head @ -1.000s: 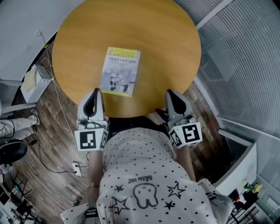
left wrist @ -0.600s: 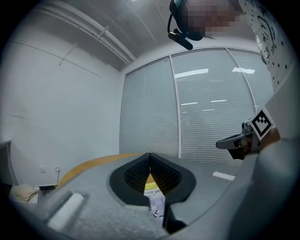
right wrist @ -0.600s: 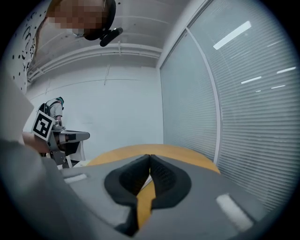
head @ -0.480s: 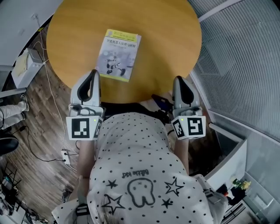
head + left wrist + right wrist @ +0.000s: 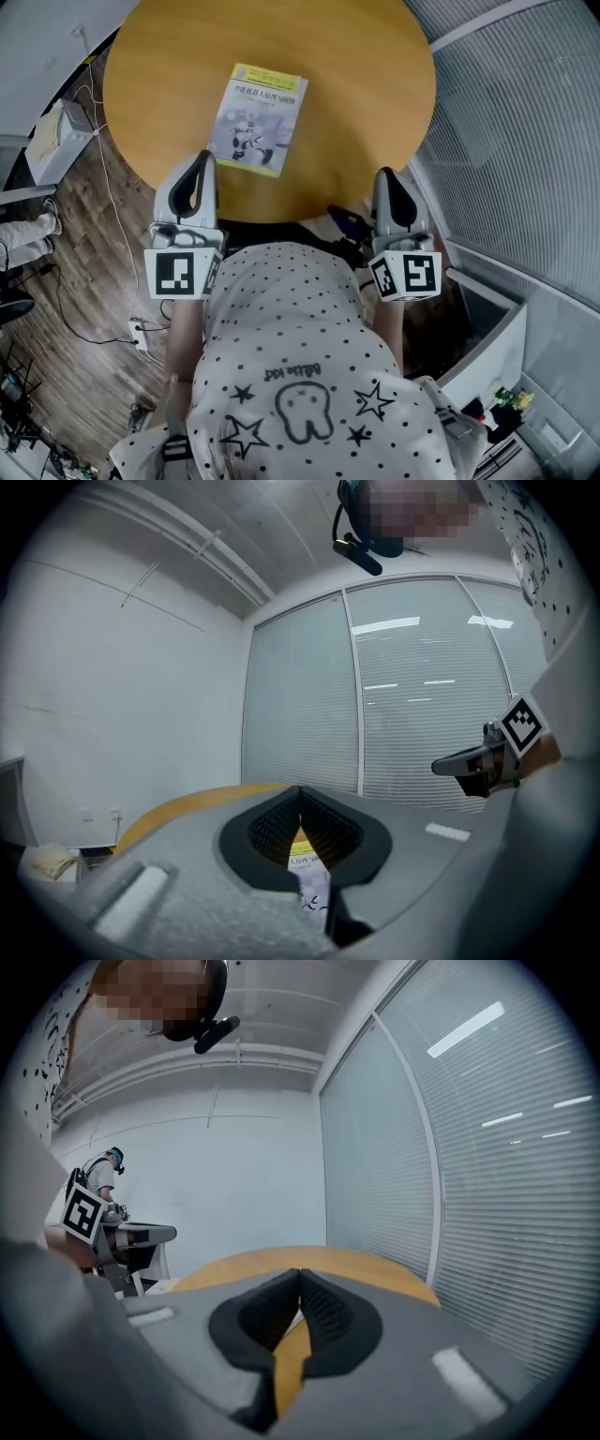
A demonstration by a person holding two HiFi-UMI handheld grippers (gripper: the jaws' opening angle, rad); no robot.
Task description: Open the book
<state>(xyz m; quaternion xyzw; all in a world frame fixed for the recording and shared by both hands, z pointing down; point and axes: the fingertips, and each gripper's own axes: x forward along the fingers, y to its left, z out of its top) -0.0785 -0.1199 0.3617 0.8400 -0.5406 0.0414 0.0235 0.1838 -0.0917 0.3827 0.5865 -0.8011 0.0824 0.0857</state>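
While 1 book [image 5: 258,119] lies closed, L tool [image 5: 203,157], R tool [image 5: 386,174] (2) pressed together, empty

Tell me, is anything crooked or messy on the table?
Only a little: the book lies slightly tilted on the round table, with its edges slanting in the head view. It is closed and flat, and it looks undamaged. Nothing is spilled.
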